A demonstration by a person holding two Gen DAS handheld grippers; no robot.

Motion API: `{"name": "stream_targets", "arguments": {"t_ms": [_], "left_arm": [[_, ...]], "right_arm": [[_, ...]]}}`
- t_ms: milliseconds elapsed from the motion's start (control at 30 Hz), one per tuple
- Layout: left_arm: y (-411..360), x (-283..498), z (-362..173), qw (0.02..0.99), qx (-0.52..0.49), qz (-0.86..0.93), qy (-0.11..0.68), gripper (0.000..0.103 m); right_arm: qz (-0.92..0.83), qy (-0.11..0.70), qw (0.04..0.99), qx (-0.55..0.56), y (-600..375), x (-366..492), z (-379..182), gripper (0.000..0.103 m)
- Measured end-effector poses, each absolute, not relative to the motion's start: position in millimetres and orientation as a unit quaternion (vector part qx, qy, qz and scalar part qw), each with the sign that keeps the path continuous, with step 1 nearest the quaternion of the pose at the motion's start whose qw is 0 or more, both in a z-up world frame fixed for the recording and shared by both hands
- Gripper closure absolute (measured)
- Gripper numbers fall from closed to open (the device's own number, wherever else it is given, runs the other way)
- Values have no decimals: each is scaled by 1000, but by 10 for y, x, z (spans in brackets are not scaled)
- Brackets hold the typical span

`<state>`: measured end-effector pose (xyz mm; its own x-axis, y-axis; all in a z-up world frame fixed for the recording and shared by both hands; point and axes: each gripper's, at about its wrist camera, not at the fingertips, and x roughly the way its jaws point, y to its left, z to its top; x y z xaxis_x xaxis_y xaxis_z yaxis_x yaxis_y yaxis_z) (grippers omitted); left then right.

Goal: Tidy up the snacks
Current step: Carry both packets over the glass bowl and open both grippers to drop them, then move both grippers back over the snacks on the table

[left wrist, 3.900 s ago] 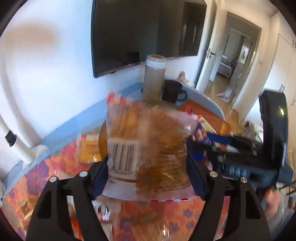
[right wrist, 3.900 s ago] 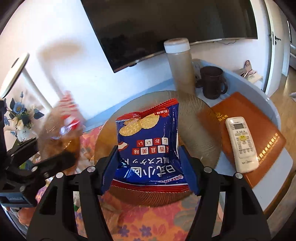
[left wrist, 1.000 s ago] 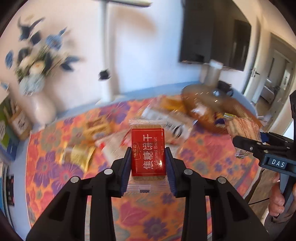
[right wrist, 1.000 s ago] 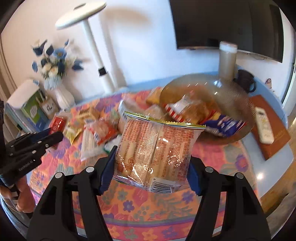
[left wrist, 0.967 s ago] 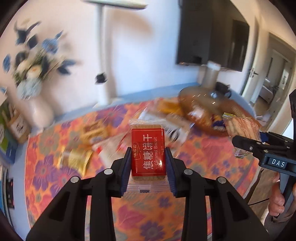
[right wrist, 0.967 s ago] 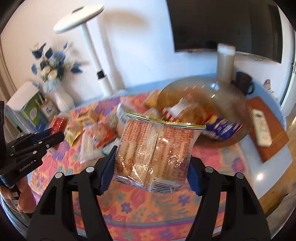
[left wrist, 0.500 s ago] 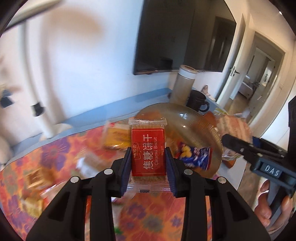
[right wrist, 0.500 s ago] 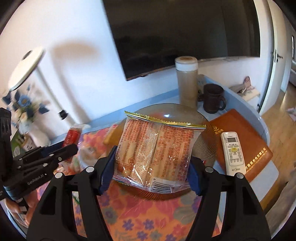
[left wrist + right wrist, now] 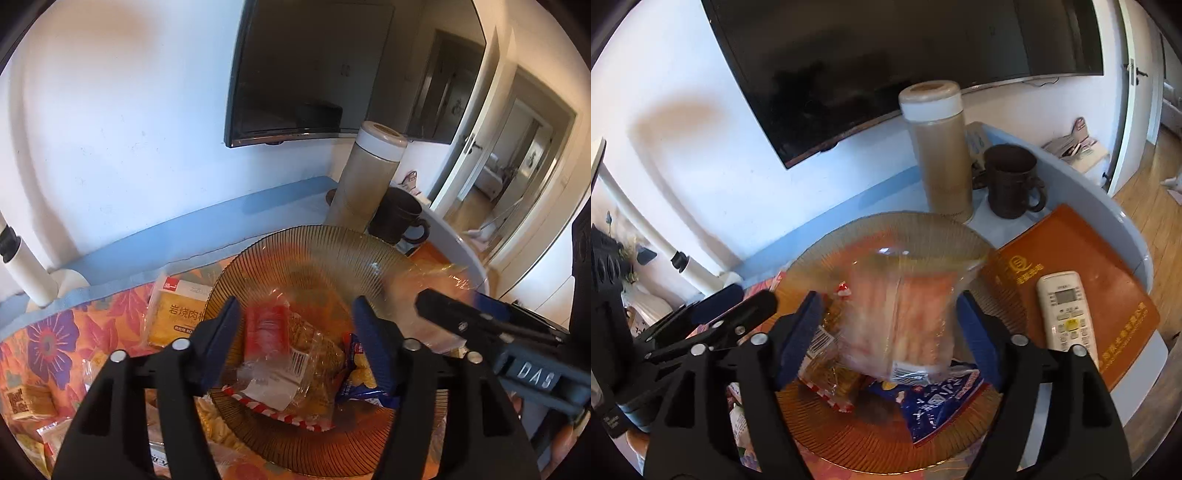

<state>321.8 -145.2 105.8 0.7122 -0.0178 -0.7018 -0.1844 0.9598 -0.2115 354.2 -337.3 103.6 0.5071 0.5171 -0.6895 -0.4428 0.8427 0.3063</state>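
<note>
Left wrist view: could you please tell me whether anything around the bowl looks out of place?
Nothing looks spilled or damaged. A yellow packet lies outside the bowl, by its left rim, while other snacks are heaped inside.

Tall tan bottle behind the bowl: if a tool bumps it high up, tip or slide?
Likely tips: the bottle is tall and narrow, standing upright on a small base. If it goes over, it would probably roll, being cylindrical, and the dark mug close beside it could get hit. Weight is unclear, since its contents aren't visible.
</note>
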Motion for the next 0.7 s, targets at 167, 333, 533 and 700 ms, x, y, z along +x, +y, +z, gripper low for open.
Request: {"name": "stream_targets", "arguments": {"t_ms": [167, 333, 533, 700], "left_arm": [[-1230, 2805, 1174, 919, -151, 50, 360, 38], [-901, 2119, 1484, 928, -145, 95, 329, 38], [-433, 1070, 2041, 936, -142, 164, 276, 37], [-23, 247, 2219, 922, -104, 266, 262, 31]], "right_arm": [[298, 408, 862, 48, -3434, 3300, 1139, 26], [333, 391, 857, 35, -3343, 2904, 1353, 26], [387, 347, 854, 0, -3041, 2287, 1791, 26], [438, 320, 839, -42, -2631, 1722, 1953, 26]]}}
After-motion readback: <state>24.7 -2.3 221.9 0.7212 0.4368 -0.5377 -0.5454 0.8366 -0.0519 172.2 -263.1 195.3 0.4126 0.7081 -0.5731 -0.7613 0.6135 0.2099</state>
